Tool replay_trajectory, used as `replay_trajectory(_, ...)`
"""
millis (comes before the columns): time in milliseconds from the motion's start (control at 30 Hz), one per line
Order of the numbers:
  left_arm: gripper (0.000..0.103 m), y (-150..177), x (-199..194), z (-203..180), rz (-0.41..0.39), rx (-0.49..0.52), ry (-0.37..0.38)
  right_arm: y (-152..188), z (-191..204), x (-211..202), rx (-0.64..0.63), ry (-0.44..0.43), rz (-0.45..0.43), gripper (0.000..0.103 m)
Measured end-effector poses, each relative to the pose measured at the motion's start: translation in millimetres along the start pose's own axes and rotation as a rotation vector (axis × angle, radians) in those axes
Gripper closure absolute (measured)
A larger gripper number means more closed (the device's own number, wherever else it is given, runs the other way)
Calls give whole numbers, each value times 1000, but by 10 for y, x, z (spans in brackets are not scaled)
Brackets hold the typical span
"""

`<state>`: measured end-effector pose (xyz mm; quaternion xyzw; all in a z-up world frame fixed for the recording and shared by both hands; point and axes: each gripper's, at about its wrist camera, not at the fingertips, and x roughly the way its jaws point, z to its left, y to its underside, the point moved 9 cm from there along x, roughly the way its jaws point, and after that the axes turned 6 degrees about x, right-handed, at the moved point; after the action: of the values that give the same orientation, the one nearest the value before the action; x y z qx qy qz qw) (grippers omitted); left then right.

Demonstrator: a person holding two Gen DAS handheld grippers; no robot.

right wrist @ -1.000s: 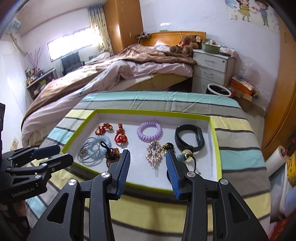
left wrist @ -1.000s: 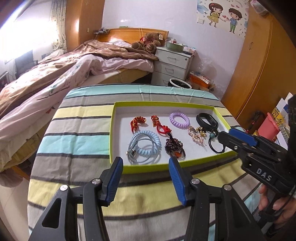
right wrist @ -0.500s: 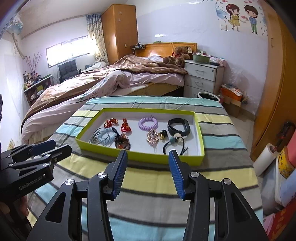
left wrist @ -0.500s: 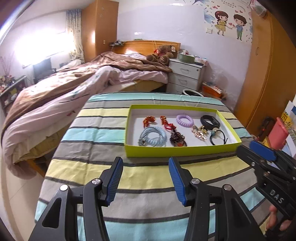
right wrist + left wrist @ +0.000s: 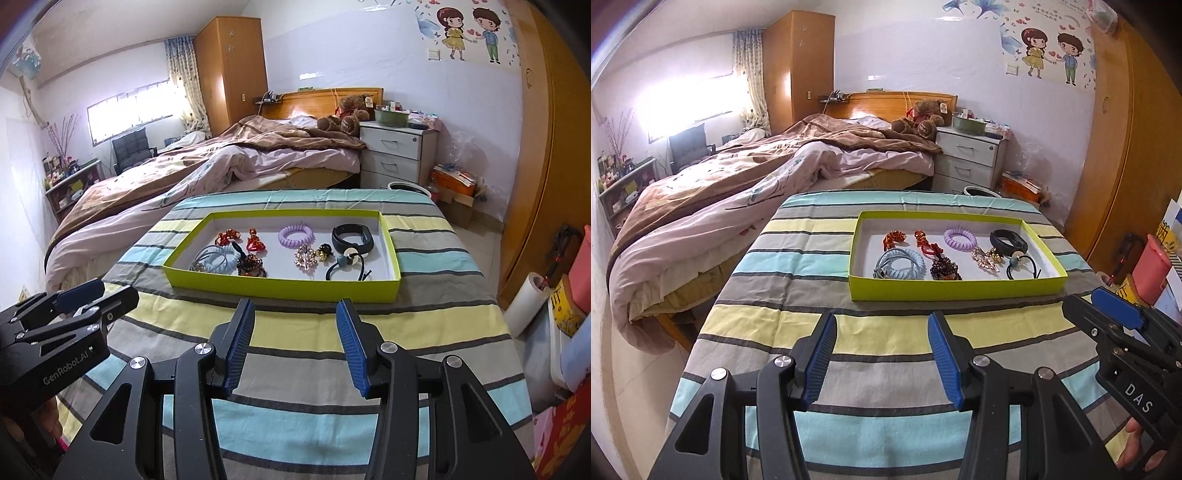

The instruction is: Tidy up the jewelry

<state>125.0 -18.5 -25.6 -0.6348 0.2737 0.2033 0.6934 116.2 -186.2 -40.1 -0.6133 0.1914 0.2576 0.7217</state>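
A lime-green tray (image 5: 953,290) (image 5: 280,287) sits on a striped table. It holds several hair pieces: a blue coil tie (image 5: 899,260) (image 5: 218,260), a purple coil tie (image 5: 959,238) (image 5: 296,236), a black band (image 5: 1008,239) (image 5: 352,236), red bows (image 5: 894,238), a beaded clip (image 5: 945,267) (image 5: 251,266) and a black elastic with beads (image 5: 1021,264) (image 5: 345,267). My left gripper (image 5: 882,354) is open and empty, held back from the tray's near wall. My right gripper (image 5: 293,347) is open and empty too, also short of the tray.
The striped tablecloth (image 5: 849,332) covers the table. A bed with a pink and brown quilt (image 5: 738,192) lies to the left, a white nightstand (image 5: 971,162) behind, a wooden wardrobe (image 5: 554,166) to the right. A paper roll (image 5: 524,306) and boxes stand at the right edge.
Both grippers have pulled back and up from the tray, so it looks smaller and farther off. Both stay open and empty. The items in the tray have not moved.
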Motion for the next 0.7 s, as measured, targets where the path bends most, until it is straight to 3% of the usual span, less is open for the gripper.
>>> replay_trajectory(200,52,-19,-67,1,-30,6,-33,20,19,-29,3,-2,-4,56)
replay_trajectory(700,52,1,-52,-19,-22,13,-26,19,22,-15,11,0,-3,56)
